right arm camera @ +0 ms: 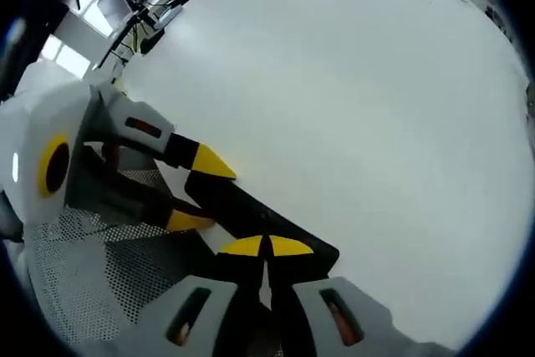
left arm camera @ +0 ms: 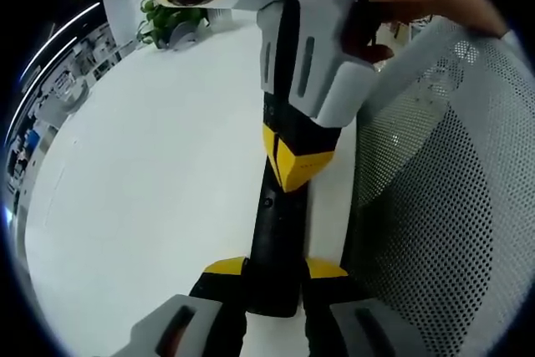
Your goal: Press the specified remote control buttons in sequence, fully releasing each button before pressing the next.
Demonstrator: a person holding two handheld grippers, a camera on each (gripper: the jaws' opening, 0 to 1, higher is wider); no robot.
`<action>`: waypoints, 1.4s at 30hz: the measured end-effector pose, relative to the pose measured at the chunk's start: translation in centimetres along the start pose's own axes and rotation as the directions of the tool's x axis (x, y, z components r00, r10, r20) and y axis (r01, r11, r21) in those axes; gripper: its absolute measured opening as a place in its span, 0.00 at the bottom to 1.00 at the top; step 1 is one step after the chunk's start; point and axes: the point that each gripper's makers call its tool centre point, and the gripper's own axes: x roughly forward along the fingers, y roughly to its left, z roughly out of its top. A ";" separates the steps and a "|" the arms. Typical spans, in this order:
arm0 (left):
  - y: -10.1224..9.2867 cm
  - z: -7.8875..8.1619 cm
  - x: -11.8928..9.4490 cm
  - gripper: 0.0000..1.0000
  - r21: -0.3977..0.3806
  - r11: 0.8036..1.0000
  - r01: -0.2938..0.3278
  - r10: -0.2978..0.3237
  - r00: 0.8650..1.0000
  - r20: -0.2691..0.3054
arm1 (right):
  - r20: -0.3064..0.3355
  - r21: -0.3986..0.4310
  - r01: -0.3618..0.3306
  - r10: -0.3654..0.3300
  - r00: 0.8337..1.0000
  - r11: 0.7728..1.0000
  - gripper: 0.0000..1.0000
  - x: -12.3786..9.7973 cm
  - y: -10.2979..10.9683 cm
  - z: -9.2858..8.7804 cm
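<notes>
Left gripper view, left gripper [left arm camera: 276, 269] clamping black remote [left arm camera: 276, 240], right gripper [left arm camera: 294, 169] closed, tips on it.

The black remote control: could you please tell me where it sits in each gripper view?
Left gripper view: the remote control runs up the lower centre, clamped at its near end by the left gripper.
Right gripper view: it lies diagonally at lower centre.
Shared landmark: the white mesh chair back.

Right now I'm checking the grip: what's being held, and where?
The left tool clamps the black remote control by its near end; the right tool holds nothing.
</notes>
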 end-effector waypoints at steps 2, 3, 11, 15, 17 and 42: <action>0.0 0.0 0.0 0.25 0.000 1.000 0.000 0.000 1.000 0.001 | -0.001 0.003 -0.003 0.003 1.000 1.000 0.00 0.0 0.0 0.0; 0.0 0.0 0.0 0.25 0.000 1.000 -0.001 0.001 1.000 0.002 | -0.002 0.001 -0.004 0.004 1.000 1.000 0.00 -0.1 0.0 -0.1; 0.0 0.0 0.0 0.25 -0.001 1.000 -0.004 0.004 1.000 0.014 | -0.024 -0.003 -0.004 0.004 1.000 1.000 0.00 -0.3 0.0 -0.6; 0.0 0.0 0.0 0.25 -0.005 1.000 -0.006 0.006 1.000 0.014 | -0.031 -0.005 -0.003 0.003 1.000 1.000 0.00 -0.4 -0.1 -0.8; 0.0 0.0 0.0 0.25 -0.005 1.000 -0.006 0.007 1.000 0.015 | -0.035 -0.004 -0.003 0.002 0.999 1.000 0.00 -0.4 -0.1 -0.9; 0.0 0.0 0.0 0.25 0.005 1.000 -0.003 0.003 1.000 0.013 | -0.059 -0.102 0.012 -0.018 0.998 0.995 0.00 -0.3 0.0 -1.5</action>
